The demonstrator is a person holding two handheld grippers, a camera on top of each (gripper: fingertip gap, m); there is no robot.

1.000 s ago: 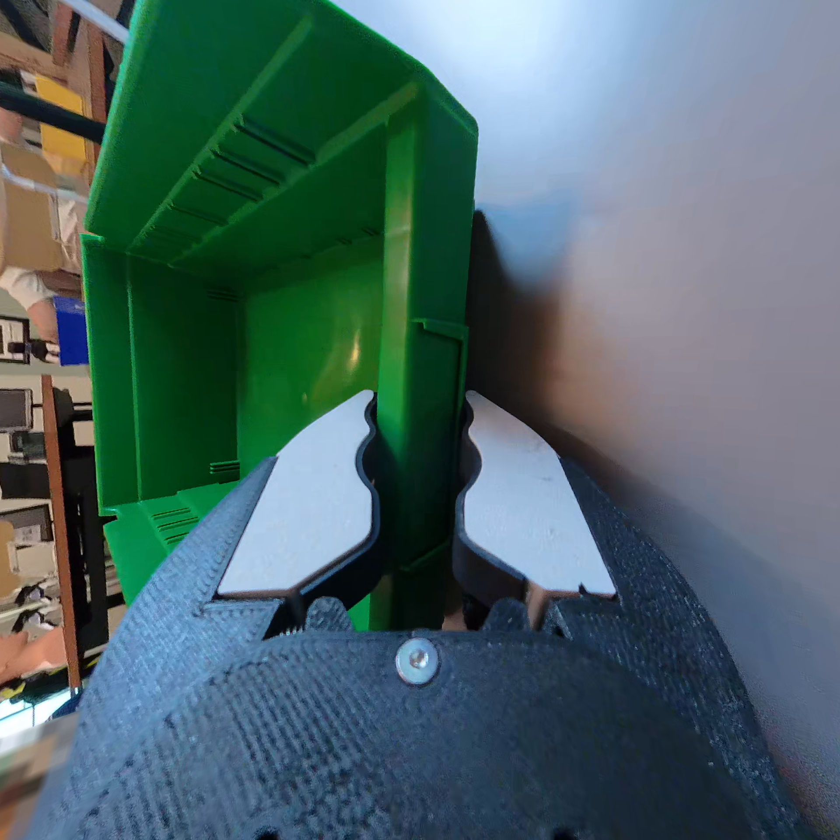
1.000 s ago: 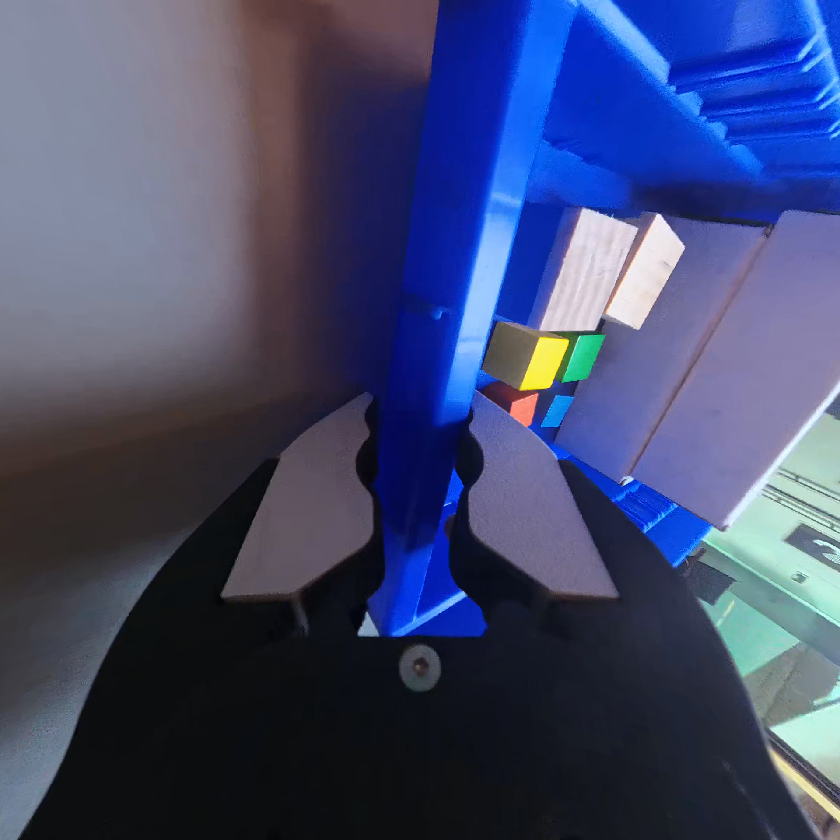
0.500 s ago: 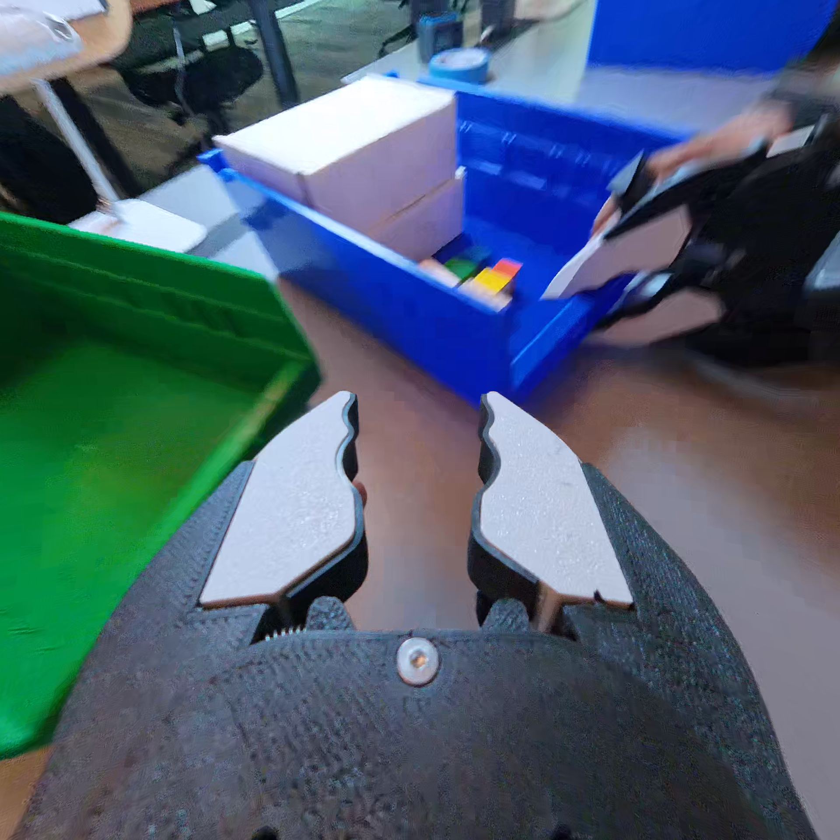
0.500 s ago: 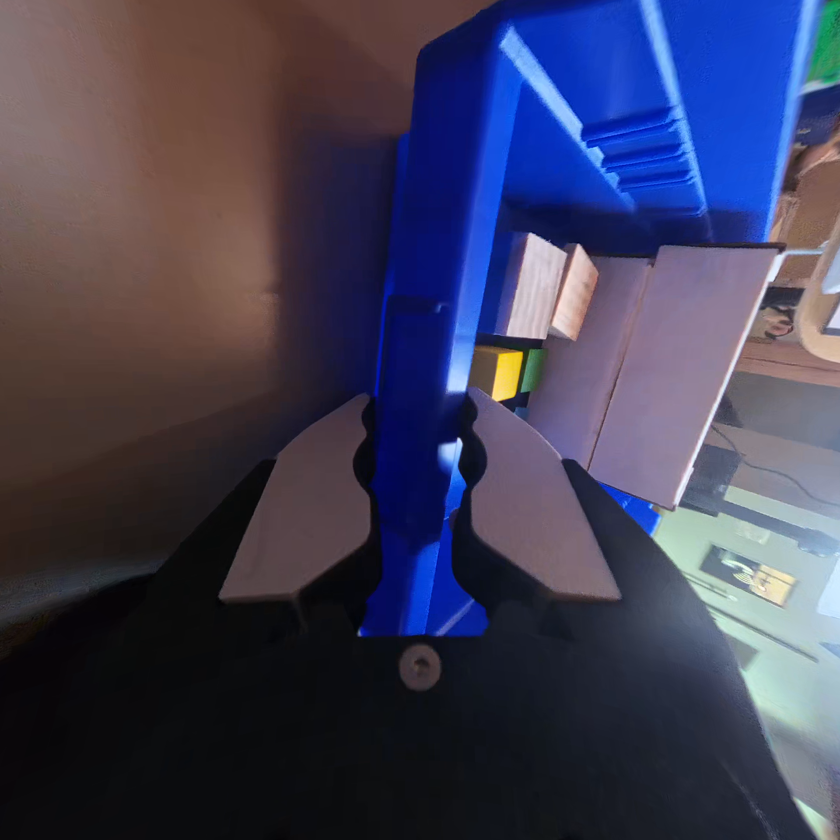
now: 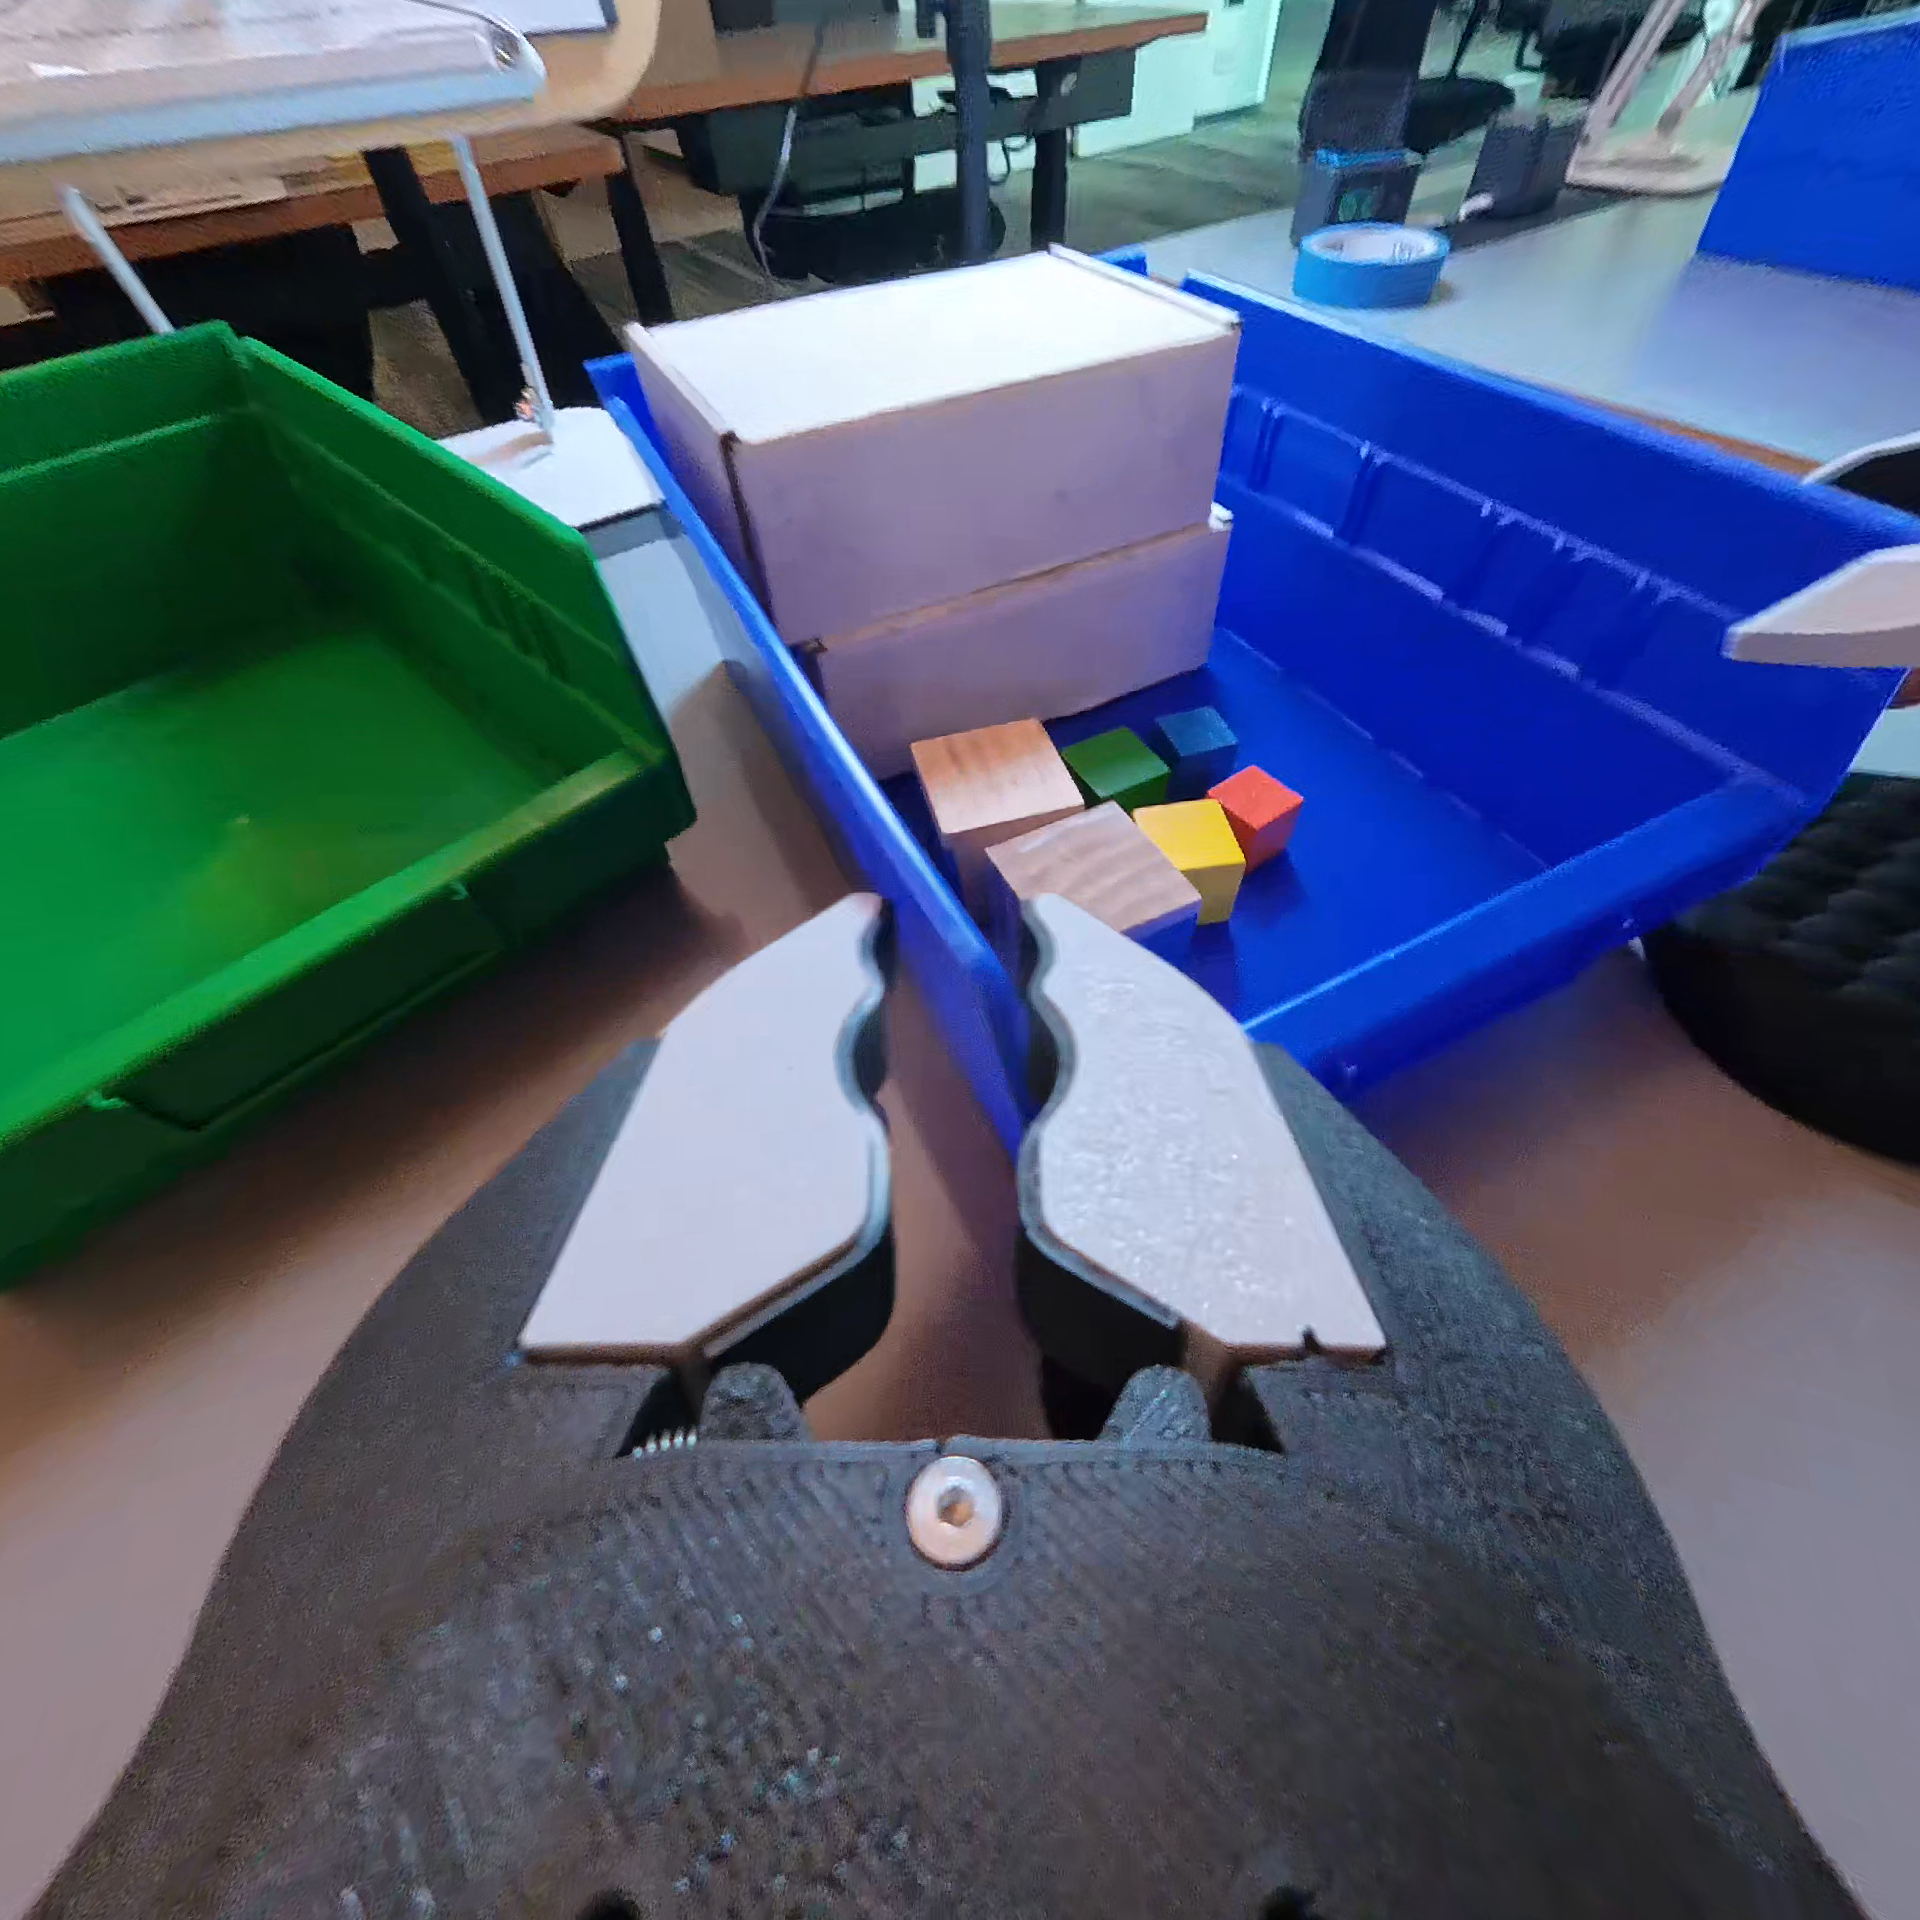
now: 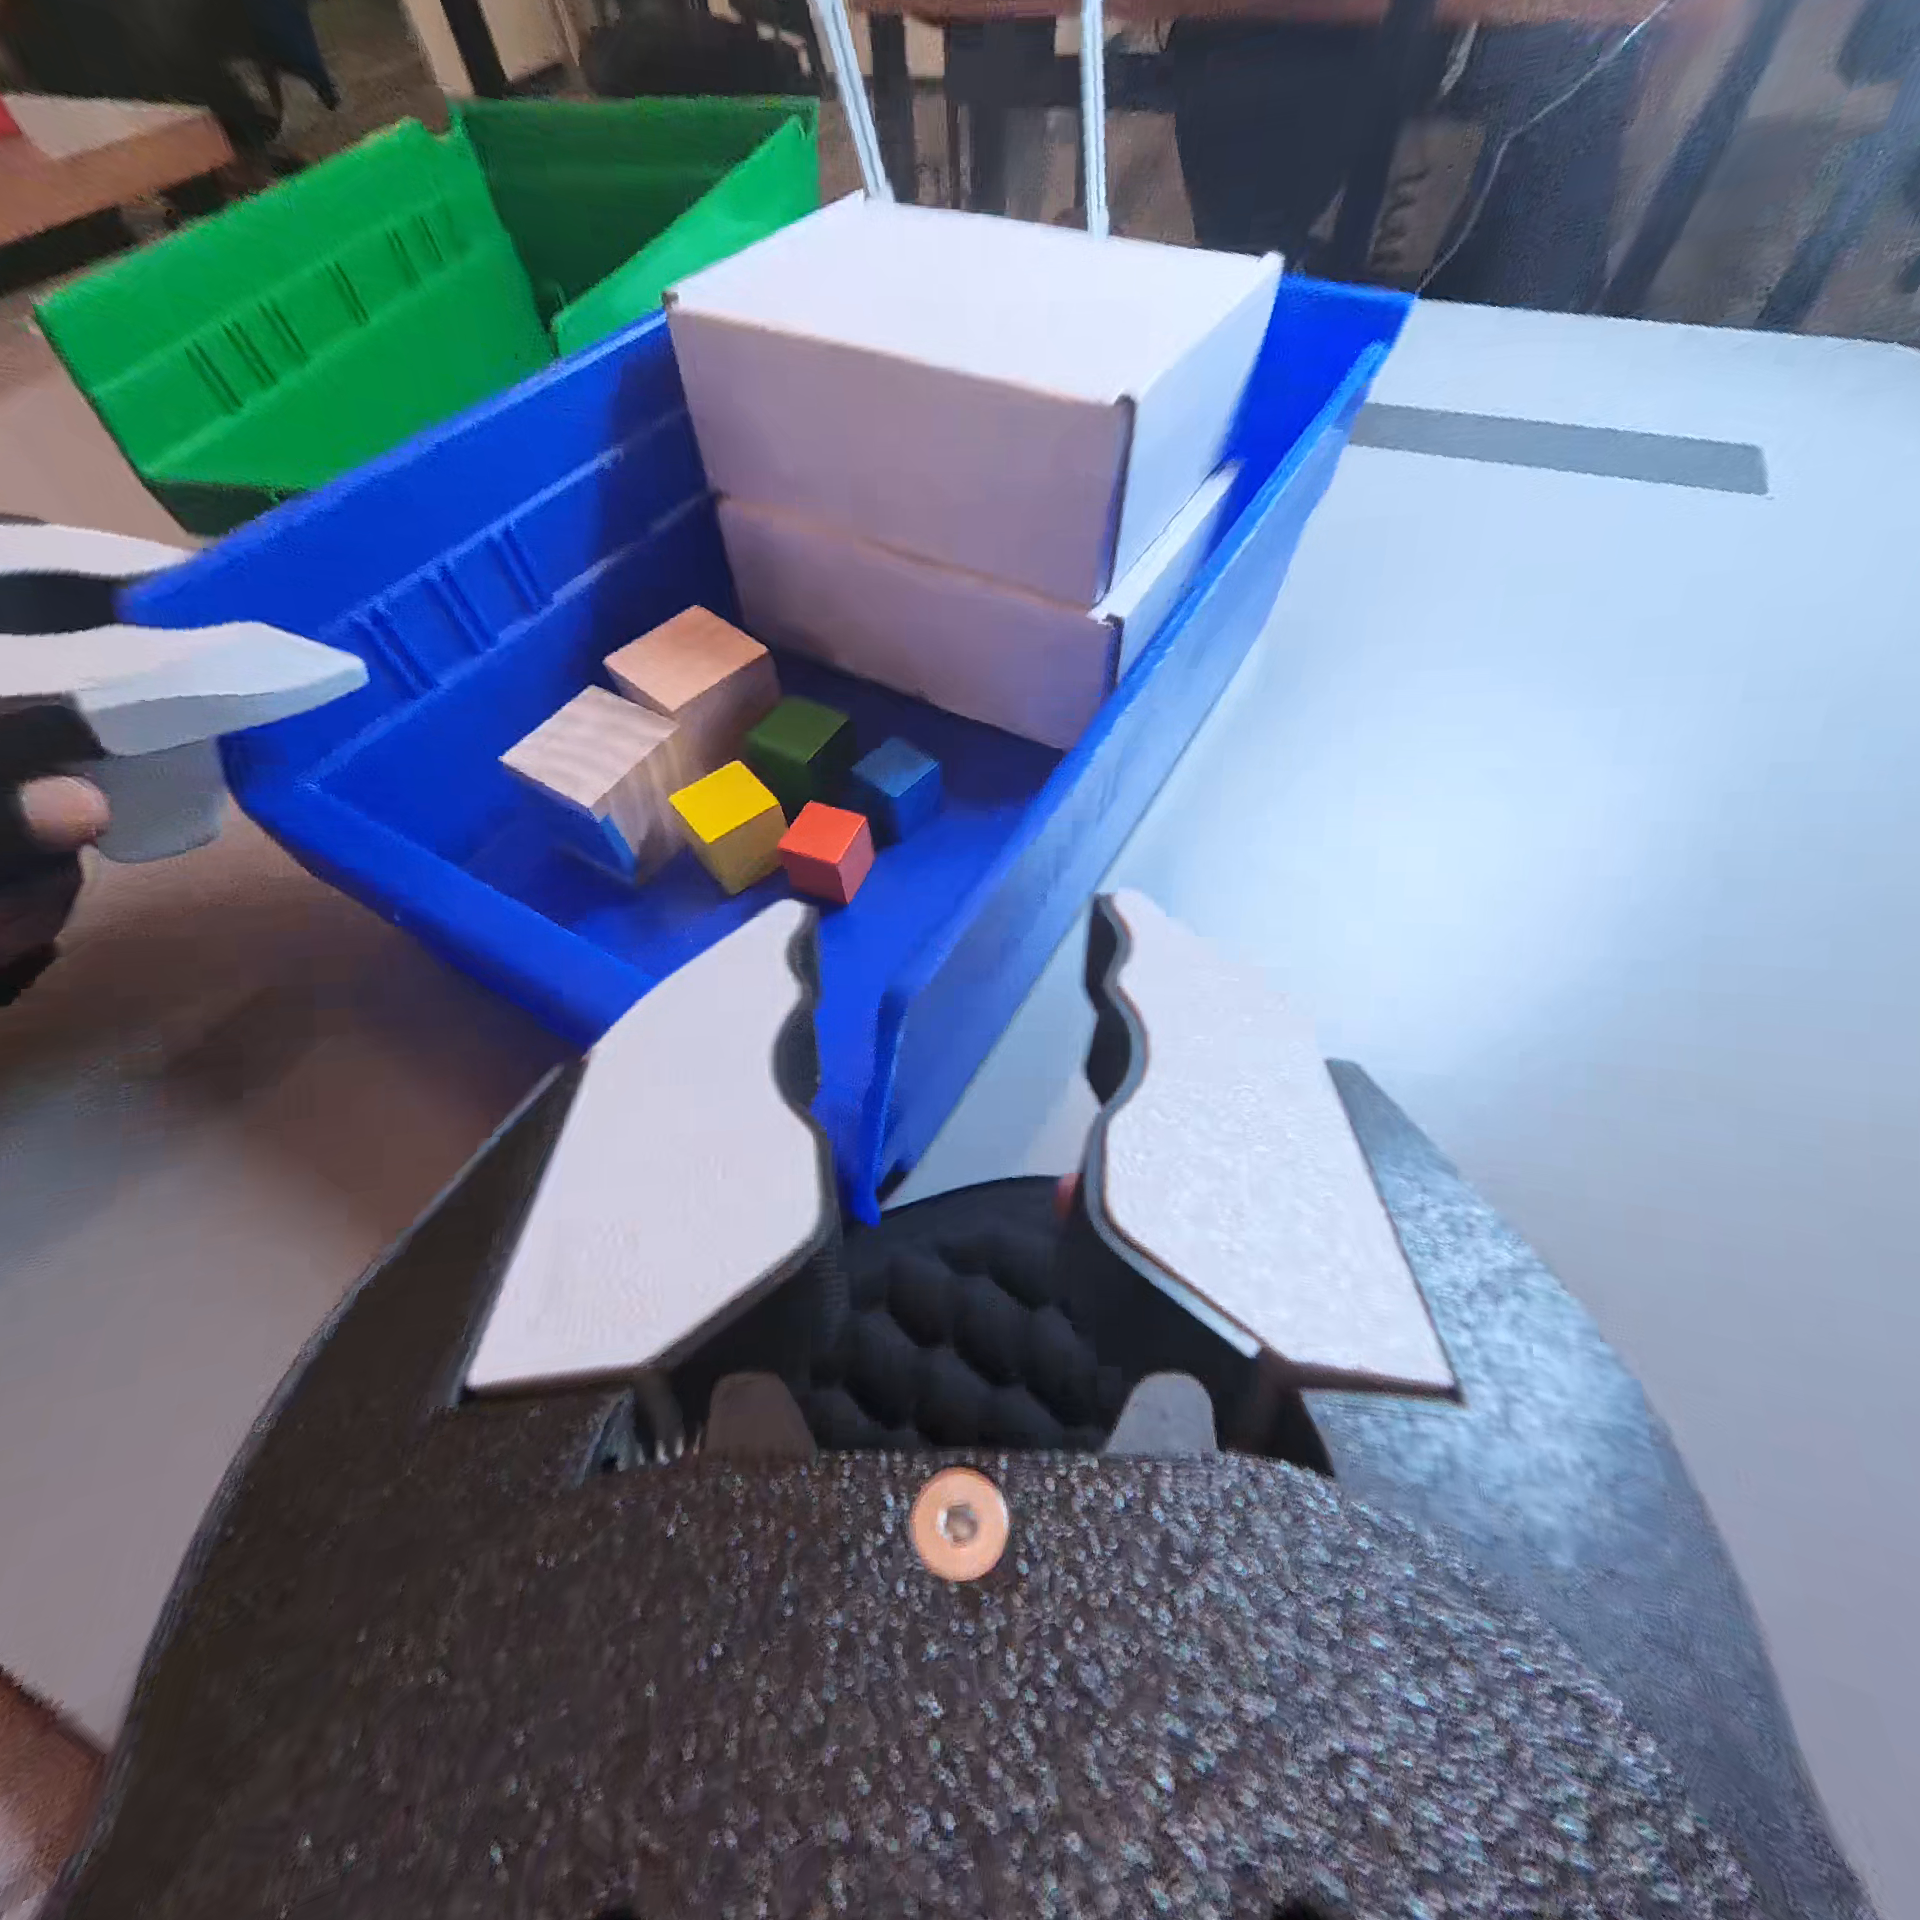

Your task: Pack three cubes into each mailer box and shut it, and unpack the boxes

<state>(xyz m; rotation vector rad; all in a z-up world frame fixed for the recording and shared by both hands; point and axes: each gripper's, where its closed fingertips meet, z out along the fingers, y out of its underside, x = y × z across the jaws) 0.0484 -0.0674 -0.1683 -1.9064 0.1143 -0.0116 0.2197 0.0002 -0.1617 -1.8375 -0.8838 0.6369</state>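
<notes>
Both sets of my fingers are spread and holding nothing: left gripper (image 5: 954, 1023) and right gripper (image 6: 951, 1013) each straddle a wall of the blue bin (image 5: 1538, 582). Ahead of my fingertips, two shut mailer boxes (image 5: 966, 457) sit stacked, six cubes (image 5: 1112, 821) loose beside them. By my reckoning, packing hasn't begun; green bin (image 5: 312, 727) empty.
</notes>
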